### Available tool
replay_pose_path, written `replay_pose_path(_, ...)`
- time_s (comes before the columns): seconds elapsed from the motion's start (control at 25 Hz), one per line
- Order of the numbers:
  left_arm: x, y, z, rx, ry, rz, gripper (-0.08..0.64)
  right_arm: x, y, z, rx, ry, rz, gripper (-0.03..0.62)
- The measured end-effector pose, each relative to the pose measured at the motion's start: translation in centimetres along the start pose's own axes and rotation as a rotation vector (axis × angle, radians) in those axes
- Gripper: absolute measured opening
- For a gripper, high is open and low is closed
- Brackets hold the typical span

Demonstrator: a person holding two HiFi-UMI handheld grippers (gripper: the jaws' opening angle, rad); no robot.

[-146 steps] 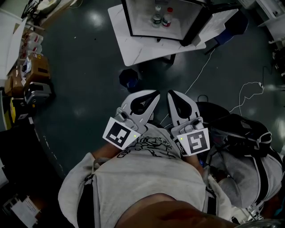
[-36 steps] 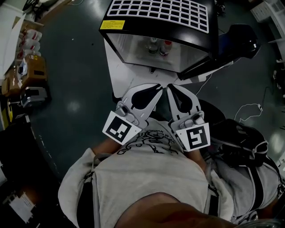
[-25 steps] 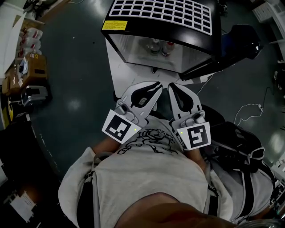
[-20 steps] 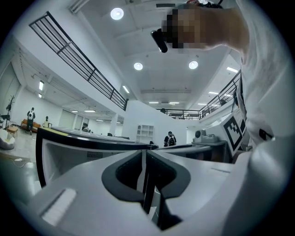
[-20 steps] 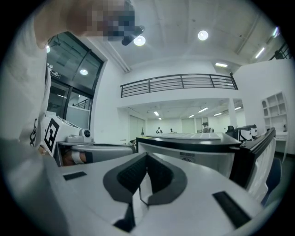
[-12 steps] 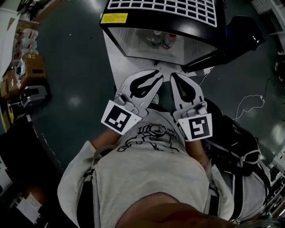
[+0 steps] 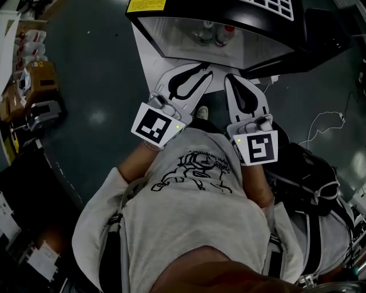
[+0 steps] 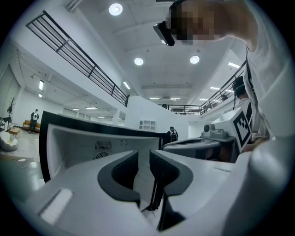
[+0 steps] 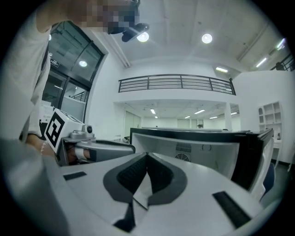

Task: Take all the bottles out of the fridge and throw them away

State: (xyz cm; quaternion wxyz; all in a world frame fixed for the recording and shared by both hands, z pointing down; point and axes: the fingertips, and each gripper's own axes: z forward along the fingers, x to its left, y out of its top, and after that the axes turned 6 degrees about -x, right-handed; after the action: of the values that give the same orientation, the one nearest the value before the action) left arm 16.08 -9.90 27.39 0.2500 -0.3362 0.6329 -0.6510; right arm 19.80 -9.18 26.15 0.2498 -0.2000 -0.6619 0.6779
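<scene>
One fridge (image 7: 200,7) is counted, standing on one bench (image 7: 150,54). Two bottles are counted in it: left bottle (image 7: 204,35), right bottle (image 7: 225,35). Two grippers are counted: left gripper (image 7: 205,69), right gripper (image 7: 235,78).

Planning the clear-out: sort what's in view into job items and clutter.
Job: fridge, open; left bottle and red-capped bottle inside it; left gripper, fingers just opening, nothing between them; right gripper, fingers shut, empty.
Clutter: black bag; cardboard boxes.
</scene>
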Motion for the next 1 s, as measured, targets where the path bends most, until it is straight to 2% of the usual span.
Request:
replay_pose_path(0.16, 1.7, -0.7, 0.8, -0.036, 0.010, 0.028, 0.072, -0.3, -0.9, 1.1, 0.006, -0.001, -0.017, 0.009)
replay_pose_path(0.36, 3.3, -2.1, 2.0, -0.041, 0.013, 0.030, 0.100, -0.9, -2.5, 2.4, 0.014, -0.009, -0.015, 0.009)
replay_pose_path(0.76, 5.9, -5.2, 4.9, -0.011, 0.038, 0.045, 0.120, -3.0, -5.6, 4.3, 0.029, -0.013, -0.008, 0.009)
replay_pose_path(1.0, 8.0, -7.0, 7.2, 0.004, 0.088, 0.057, 0.126, -4.6, -7.1, 5.7, 0.037, -0.013, 0.034, 0.009)
